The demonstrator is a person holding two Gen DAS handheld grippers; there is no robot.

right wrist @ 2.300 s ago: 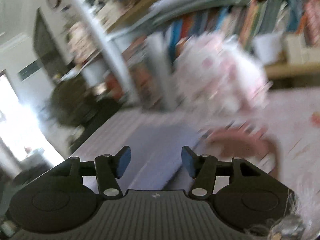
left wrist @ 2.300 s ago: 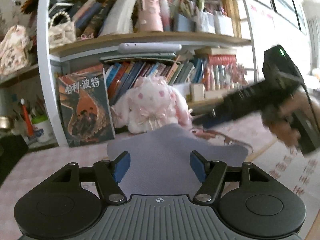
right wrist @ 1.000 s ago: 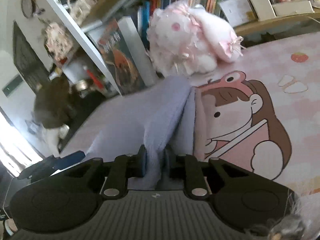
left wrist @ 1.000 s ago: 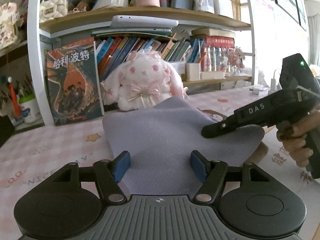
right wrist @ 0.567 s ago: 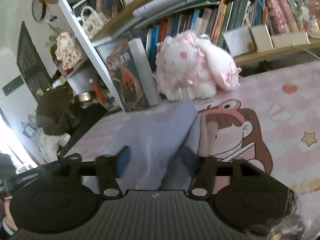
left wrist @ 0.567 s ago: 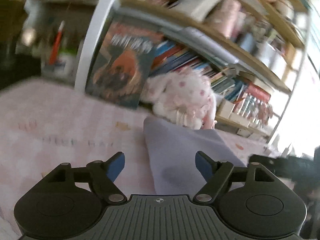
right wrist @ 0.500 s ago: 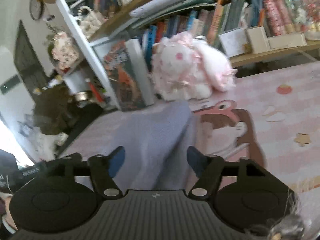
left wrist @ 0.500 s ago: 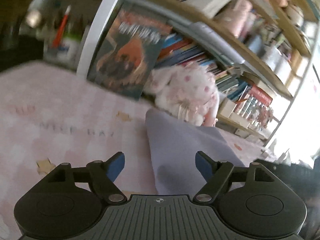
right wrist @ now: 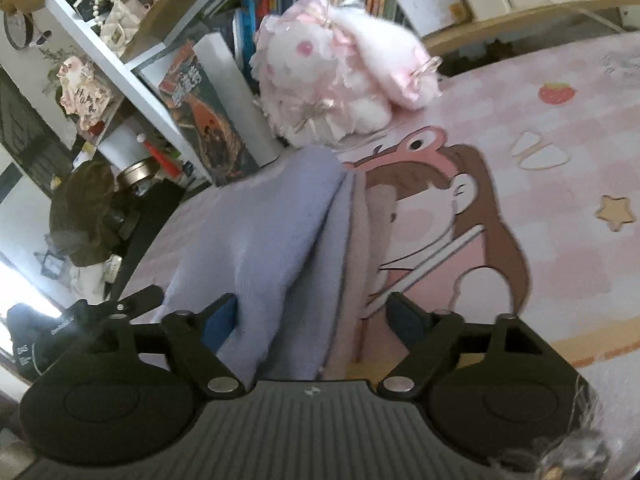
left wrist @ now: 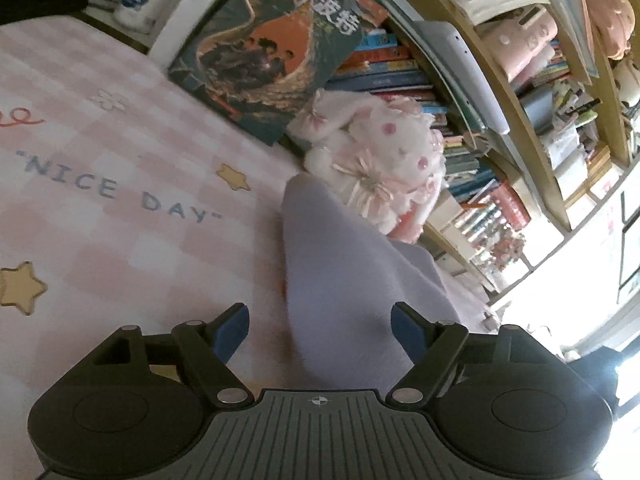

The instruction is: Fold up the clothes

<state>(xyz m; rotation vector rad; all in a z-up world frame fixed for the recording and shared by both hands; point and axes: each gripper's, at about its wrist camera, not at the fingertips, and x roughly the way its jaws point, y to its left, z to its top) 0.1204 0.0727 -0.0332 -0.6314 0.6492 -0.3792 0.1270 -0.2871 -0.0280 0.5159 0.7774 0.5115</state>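
Now the right hand-held gripper [right wrist: 310,320] has let go of the lilac garment [right wrist: 280,240]: a second ago it pinched the folded edge, and its jaws have just been opening and then closing a little, so they stand spread with the cloth loose between them. The garment lies folded on the pink tabletop [right wrist: 560,152], just in front of the plush rabbit [right wrist: 340,72]. The left hand-held gripper [left wrist: 320,324] is also spread, tilted over the edge of the garment far from the rabbit. I judge this fold is placed; smoothing or another fold comes next.
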